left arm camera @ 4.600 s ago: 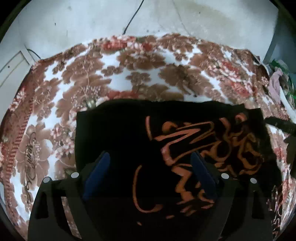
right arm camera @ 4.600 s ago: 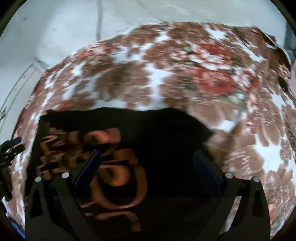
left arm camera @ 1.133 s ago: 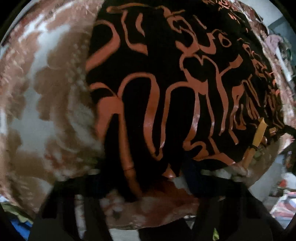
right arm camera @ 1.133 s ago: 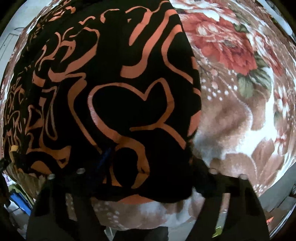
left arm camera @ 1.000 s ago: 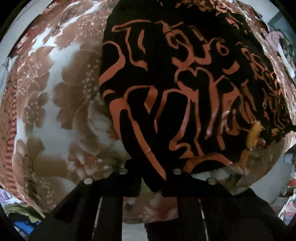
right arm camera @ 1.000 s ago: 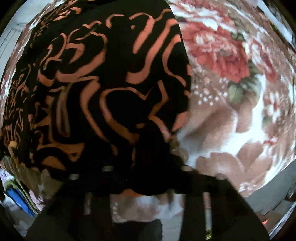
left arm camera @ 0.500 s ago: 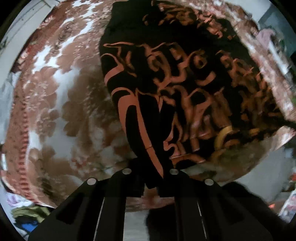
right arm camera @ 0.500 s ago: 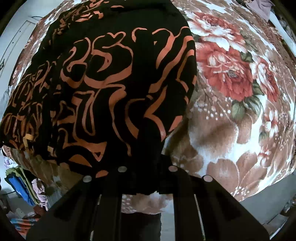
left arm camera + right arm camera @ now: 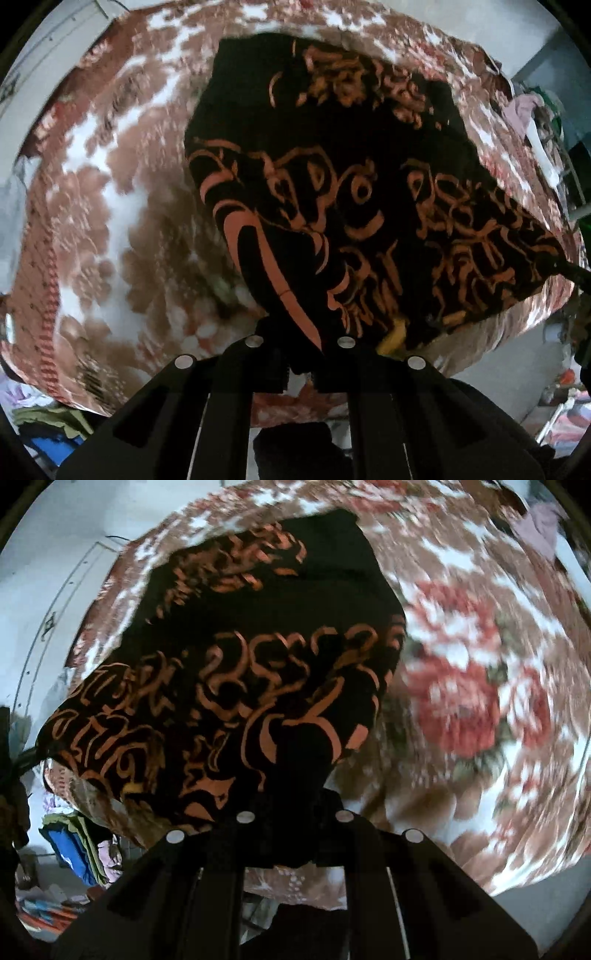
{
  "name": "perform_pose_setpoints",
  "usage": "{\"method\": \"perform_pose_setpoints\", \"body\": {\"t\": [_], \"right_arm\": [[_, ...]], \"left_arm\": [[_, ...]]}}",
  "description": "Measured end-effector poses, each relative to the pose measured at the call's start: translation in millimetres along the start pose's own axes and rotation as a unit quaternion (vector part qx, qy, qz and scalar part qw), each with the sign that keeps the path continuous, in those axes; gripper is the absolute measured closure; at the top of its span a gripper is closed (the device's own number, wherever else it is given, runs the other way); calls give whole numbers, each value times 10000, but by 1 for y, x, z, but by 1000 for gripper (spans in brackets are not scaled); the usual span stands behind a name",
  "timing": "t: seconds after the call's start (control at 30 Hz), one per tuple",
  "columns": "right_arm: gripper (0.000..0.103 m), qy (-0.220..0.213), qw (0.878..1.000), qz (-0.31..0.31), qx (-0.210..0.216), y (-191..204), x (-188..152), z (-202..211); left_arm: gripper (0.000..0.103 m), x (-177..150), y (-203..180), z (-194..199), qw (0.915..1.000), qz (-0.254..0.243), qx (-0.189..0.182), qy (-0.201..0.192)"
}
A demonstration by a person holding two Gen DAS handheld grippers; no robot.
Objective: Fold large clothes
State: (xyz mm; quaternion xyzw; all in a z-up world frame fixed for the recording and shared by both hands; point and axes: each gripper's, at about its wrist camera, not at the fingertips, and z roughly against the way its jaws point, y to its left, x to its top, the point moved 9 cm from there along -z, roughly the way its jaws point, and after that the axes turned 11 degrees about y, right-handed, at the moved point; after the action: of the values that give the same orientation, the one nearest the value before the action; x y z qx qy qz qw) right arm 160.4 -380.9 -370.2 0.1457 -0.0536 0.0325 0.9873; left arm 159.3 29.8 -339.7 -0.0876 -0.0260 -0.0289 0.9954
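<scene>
Left gripper (image 9: 300, 363) clamps the black garment's (image 9: 332, 192) near hem at six o'clock; right gripper (image 9: 293, 843) pinches its other corner. Uneven lifting could skew the fold on the floral bed (image 9: 110, 206).

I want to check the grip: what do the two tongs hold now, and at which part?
Both hold the black garment at its near edge: the left tongs at the near left corner, the right tongs at the near right corner.
</scene>
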Motion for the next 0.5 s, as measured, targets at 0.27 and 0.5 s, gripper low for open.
{"method": "perform_pose_setpoints", "body": {"t": [0.27,0.5], "right_arm": [[92,-124,9983,562,93,20,61,42],[92,-217,9973,693,-51,42,134,54]], "left_arm": [[96,61,-33,49,9969,239,-528,-526],[96,137,-49,55,9912,-116,-1104,-726]]}}
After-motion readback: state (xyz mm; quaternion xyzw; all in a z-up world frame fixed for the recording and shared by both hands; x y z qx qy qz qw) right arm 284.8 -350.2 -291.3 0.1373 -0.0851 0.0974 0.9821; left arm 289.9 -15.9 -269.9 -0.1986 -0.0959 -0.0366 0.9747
